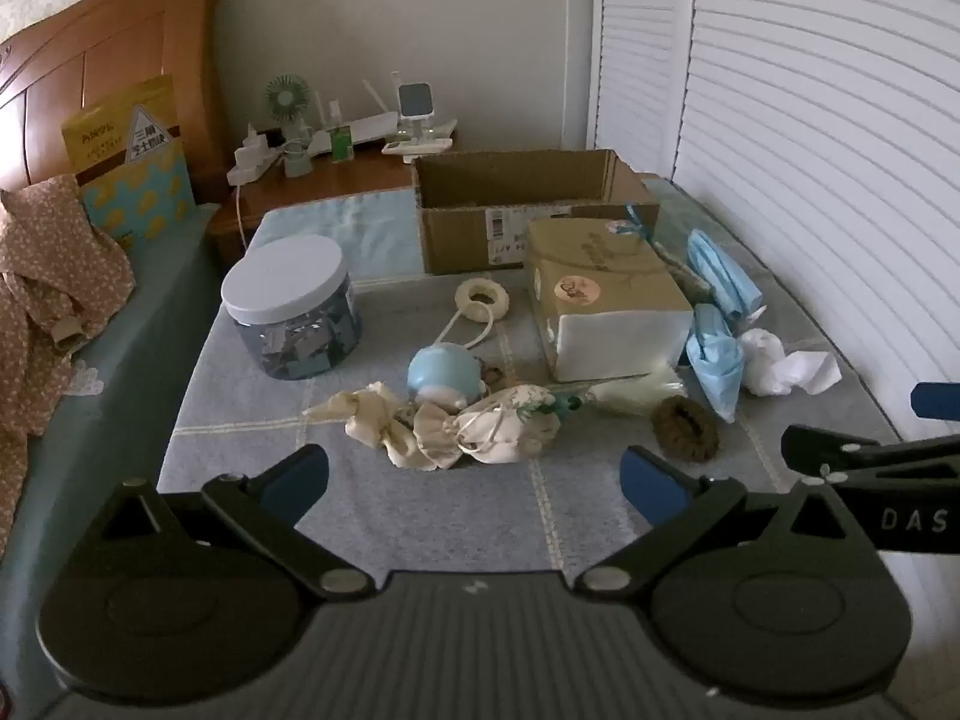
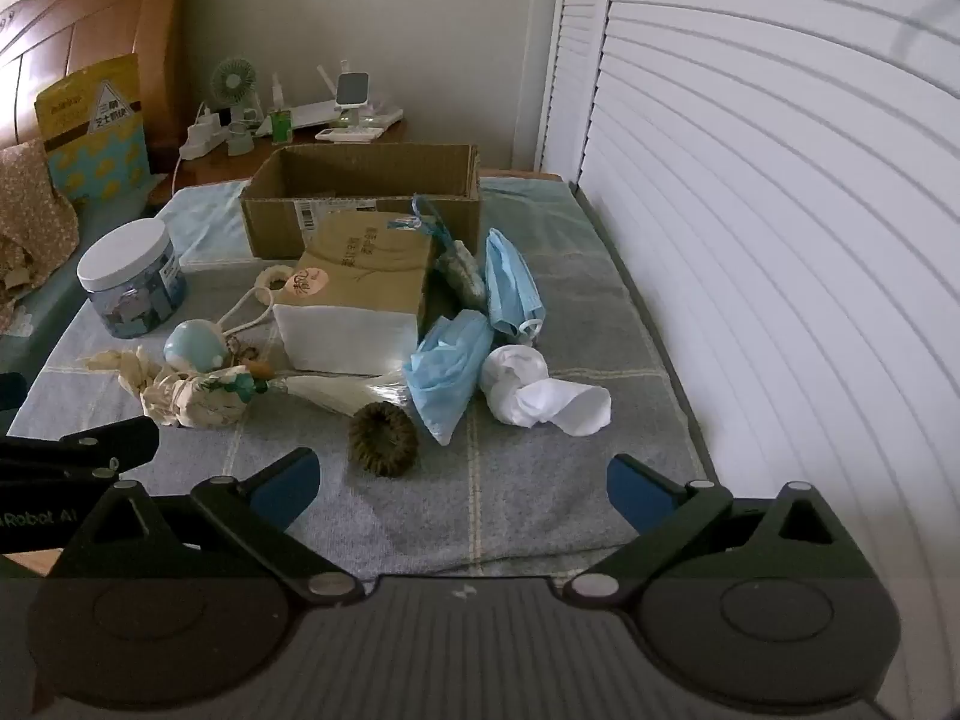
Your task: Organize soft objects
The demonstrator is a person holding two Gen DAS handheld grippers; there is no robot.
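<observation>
Tissue pack (image 1: 606,294) sits mid-cloth on a grey checked mat (image 1: 420,516), and everything else is placed around it. Behind it, touching its far end, stands an open cardboard box (image 1: 516,204). On its right side lie two blue face masks (image 2: 510,282), one behind the other, with a knotted white cloth (image 2: 540,390) just beside the nearer mask (image 2: 447,369). In front of the pack lies a cream tassel (image 2: 342,390), and nearer than that a dark brown scrunchie (image 2: 384,432). Off the pack's left front corner sit a pale blue ball-shaped toy (image 1: 441,369) on a cord and cream drawstring pouches (image 1: 456,429). A cream ring (image 1: 482,298) lies just left of the pack, and a white-lidded jar (image 1: 291,306) stands well to its left.

Left gripper (image 1: 474,480) hovers above the mat in front of the pouches, fingers spread wide, gripping nothing. Right gripper (image 2: 462,489) hangs just short of the scrunchie, likewise spread wide and empty.
</observation>
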